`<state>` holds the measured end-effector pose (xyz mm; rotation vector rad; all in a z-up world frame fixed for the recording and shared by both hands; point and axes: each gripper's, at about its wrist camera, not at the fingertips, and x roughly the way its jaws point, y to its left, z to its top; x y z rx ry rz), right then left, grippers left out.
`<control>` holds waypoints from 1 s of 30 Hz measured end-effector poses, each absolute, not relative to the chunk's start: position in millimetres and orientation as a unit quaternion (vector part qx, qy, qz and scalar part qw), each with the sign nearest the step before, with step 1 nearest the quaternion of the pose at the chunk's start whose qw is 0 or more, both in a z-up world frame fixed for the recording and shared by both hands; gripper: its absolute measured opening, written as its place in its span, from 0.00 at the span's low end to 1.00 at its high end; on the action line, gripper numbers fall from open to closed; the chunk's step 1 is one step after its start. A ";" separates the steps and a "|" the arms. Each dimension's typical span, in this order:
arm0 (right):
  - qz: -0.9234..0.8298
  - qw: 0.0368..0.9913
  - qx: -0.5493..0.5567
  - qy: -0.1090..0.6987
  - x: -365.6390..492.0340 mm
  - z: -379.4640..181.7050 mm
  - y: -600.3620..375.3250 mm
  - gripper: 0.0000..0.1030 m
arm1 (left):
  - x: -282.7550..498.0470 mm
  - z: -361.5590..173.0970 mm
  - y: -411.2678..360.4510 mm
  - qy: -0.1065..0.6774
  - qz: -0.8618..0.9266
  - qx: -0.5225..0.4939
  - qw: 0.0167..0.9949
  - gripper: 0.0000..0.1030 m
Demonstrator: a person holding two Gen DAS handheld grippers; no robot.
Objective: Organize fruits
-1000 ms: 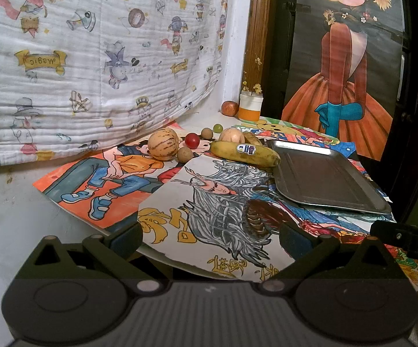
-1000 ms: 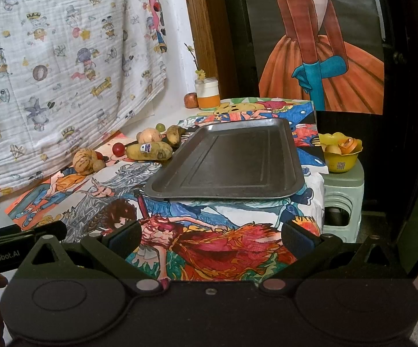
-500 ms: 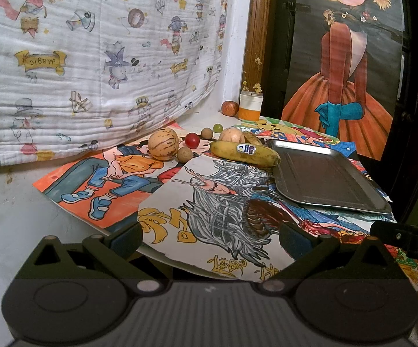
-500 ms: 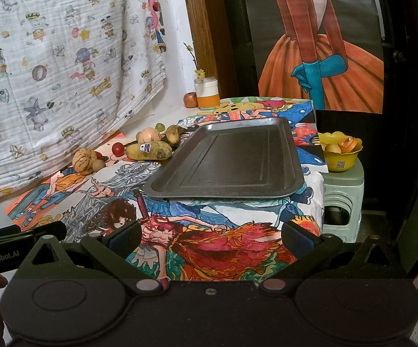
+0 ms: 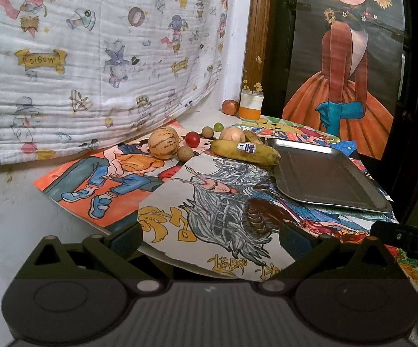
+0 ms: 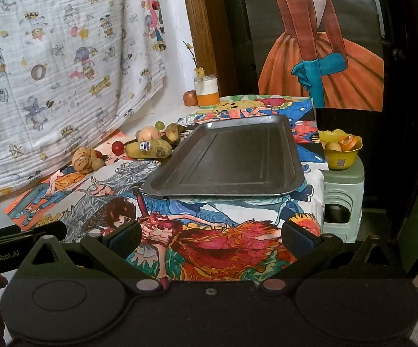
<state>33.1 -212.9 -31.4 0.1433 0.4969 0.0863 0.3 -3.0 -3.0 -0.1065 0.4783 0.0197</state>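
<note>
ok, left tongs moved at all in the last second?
No. In the left wrist view the banana and metal tray sit in the same place relative to the left tongs as before, so the camera has not shifted.

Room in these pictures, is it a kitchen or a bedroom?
Probably neither: it looks like a lived-in room at home. A cartoon blanket hangs on the wall, a painted poster covers the door, and hand-coloured drawings cover the table.

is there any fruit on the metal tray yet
No, the metal tray lies bare in the right wrist view, while the banana and the other fruit sit on the drawings beside its left edge.
</note>
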 end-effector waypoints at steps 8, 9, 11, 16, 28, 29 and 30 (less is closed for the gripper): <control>0.043 0.966 0.071 0.246 33.2 -31.3 -213.0 1.00 | 0.4 -3.0 -3.1 0.237 0.010 -0.053 0.970 1.00; 0.043 0.966 0.070 0.246 32.9 -31.2 -212.7 1.00 | 0.4 -3.0 -3.1 0.237 0.010 -0.053 0.970 1.00; 0.043 0.966 0.070 0.247 33.3 -30.7 -212.5 1.00 | 0.3 -3.4 -3.4 0.237 0.010 -0.053 0.970 1.00; 0.043 0.966 0.068 0.247 33.4 -27.8 -211.2 1.00 | 1.5 -5.2 -4.2 0.238 0.011 -0.052 0.970 1.00; 0.104 0.966 0.008 0.237 62.7 2.5 -199.6 1.00 | 11.3 1.8 10.7 0.240 0.017 -0.054 0.969 1.00; 0.117 0.963 0.002 0.241 67.6 7.0 -197.8 1.00 | 13.4 3.6 12.4 0.239 0.019 -0.054 0.969 1.00; 0.128 0.961 -0.003 0.244 72.4 11.4 -195.7 1.00 | 16.3 6.4 14.1 0.238 0.022 -0.053 0.970 1.00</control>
